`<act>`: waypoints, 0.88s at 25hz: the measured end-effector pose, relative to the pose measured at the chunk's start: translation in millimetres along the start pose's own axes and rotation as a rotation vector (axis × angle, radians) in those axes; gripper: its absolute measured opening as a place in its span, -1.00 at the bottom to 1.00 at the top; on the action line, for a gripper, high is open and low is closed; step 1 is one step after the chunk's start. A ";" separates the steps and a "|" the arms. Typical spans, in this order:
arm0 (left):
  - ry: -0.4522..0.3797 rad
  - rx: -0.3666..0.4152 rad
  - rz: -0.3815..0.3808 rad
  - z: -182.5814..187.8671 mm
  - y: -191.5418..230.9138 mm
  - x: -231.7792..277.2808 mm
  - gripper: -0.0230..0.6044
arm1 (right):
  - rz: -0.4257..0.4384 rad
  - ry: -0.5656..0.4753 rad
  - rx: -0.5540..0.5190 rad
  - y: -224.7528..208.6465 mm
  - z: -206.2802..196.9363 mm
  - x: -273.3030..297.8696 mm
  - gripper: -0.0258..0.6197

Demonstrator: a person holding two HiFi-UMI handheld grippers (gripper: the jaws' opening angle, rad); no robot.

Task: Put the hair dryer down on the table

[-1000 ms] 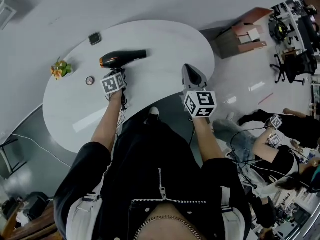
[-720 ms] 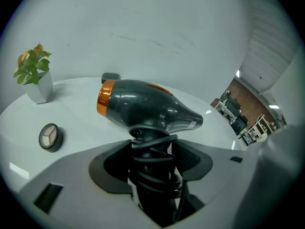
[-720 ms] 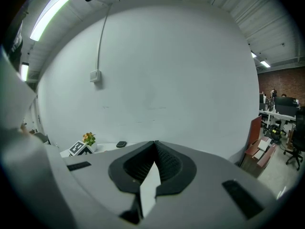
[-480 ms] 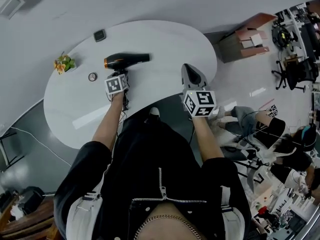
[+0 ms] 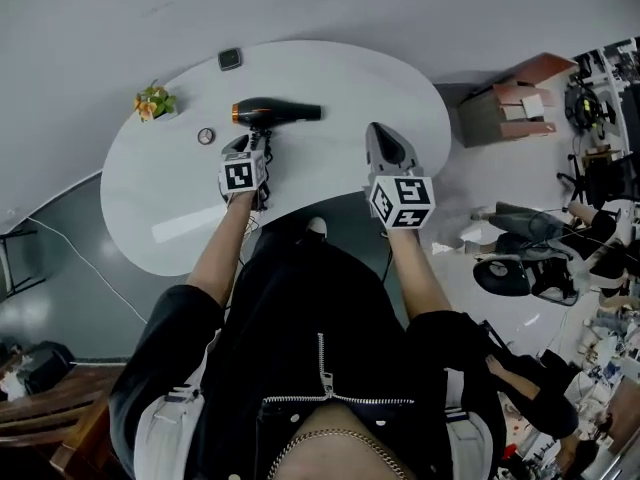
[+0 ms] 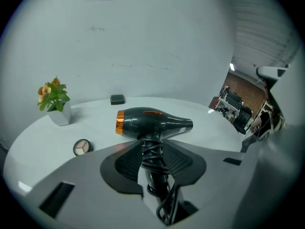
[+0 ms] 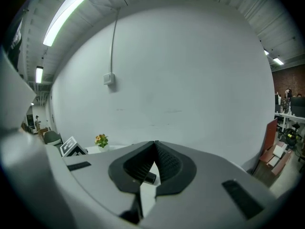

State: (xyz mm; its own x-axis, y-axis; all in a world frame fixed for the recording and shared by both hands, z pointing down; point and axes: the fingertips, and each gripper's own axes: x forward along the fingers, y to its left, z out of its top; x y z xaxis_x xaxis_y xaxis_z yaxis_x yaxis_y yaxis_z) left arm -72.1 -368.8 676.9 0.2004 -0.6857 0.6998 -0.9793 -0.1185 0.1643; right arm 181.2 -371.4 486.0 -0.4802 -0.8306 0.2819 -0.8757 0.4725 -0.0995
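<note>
A black hair dryer [image 5: 275,113] with an orange rear ring lies crosswise low over the white oval table [image 5: 350,78]; whether it rests on the top I cannot tell. Its handle, wound with black cord, points back at me. My left gripper [image 5: 258,140] has that handle between its jaws, which are closing. In the left gripper view the pads flank the hair dryer [image 6: 152,123] handle and touch the cord at the left gripper [image 6: 152,151]. My right gripper [image 5: 380,136] hangs over the table's near edge, shut and empty; the right gripper [image 7: 155,146] pads meet at the tips.
A small potted plant [image 5: 152,101] stands at the table's left, a round compact [image 5: 206,136] beside it, a dark square object [image 5: 230,59] at the far edge. Cardboard boxes [image 5: 510,108] sit on the floor to the right, where people [image 5: 540,258] sit or crouch.
The head view has swung, so table and dryer sit further right in the picture. The left gripper stays at the dryer's handle. The people on the right have shifted.
</note>
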 end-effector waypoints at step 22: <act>-0.387 0.130 0.040 110.7 44.3 -156.5 -0.83 | 0.228 -0.115 -0.079 94.3 57.9 83.8 -0.91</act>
State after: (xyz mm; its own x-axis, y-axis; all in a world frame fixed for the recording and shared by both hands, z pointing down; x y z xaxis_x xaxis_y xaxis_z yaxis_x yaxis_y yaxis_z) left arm -150.1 -346.2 497.7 0.1606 -0.9081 0.3866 -0.9866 -0.1593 0.0356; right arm 55.5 -413.5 445.0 -0.6711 -0.7260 0.1501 -0.7398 0.6690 -0.0715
